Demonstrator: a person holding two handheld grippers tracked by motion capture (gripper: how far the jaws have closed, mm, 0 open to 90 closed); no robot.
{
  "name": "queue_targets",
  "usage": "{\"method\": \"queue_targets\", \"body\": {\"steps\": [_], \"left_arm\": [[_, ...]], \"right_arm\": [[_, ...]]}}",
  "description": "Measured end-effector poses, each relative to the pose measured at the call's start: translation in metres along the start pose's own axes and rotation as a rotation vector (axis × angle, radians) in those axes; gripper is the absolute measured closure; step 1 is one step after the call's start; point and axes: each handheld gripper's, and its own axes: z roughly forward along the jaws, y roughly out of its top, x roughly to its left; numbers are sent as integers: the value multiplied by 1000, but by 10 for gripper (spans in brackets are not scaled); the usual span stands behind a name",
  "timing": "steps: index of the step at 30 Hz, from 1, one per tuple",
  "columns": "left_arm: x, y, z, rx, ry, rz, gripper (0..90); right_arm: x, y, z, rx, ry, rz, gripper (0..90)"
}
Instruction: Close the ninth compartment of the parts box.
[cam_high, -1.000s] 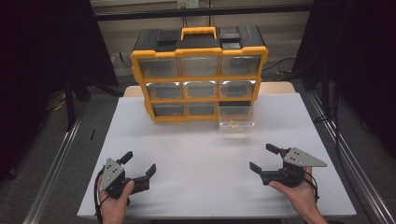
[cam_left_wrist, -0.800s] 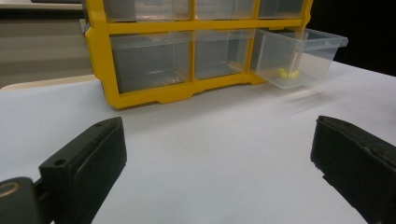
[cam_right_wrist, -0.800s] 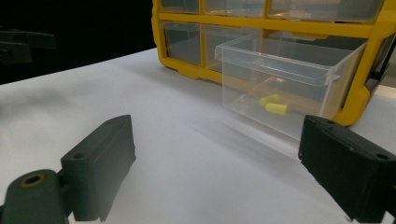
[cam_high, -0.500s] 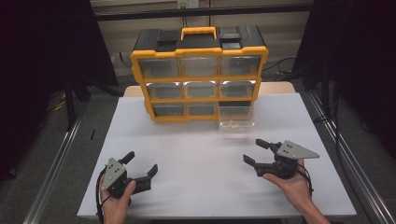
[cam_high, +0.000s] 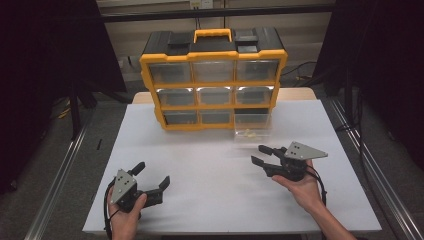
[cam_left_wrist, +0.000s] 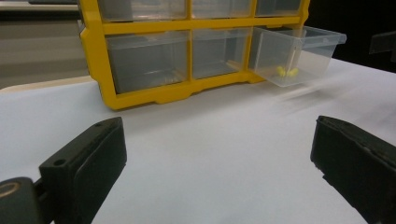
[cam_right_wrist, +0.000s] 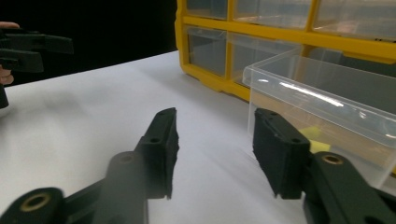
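Black jaws of your right gripper (cam_right_wrist: 212, 149) sit nearest, and they have just been closing, half narrowed now with nothing between them. Just past their tips is the clear plastic drawer (cam_right_wrist: 327, 126), pulled out of the bottom right slot of the yellow organizer (cam_high: 213, 80), its front wall beside your right jaw but not touched. That drawer is your landmark.

Reckon on it being light, thin-walled and slick. It should flex if you squeeze hard, and it may skate on the white table (cam_high: 200, 200) if you nudge it. The small yellow pieces (cam_right_wrist: 314, 139) inside look loose, so they would likely rattle and slide with any tilt.

Best hold, I'd judge, is the front wall just under the rim, one pad inside and one outside, where the lip stiffens it. Keep it level.

Well off from the drawer, toward the near left table edge, your left gripper (cam_high: 152, 182) rests spread wide and empty, pointing toward the organizer's lower row.
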Motion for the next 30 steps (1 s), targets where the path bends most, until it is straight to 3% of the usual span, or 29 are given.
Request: {"method": "queue_targets", "body": {"steps": [16, 30], "left_arm": [[2, -1, 1, 6, 4, -11, 36], [2, -1, 0, -3, 2, -14, 36]], "right_arm": [[-14, 3, 20, 60, 69, -20, 887], [-23, 4, 46, 109, 70, -38, 900]]}}
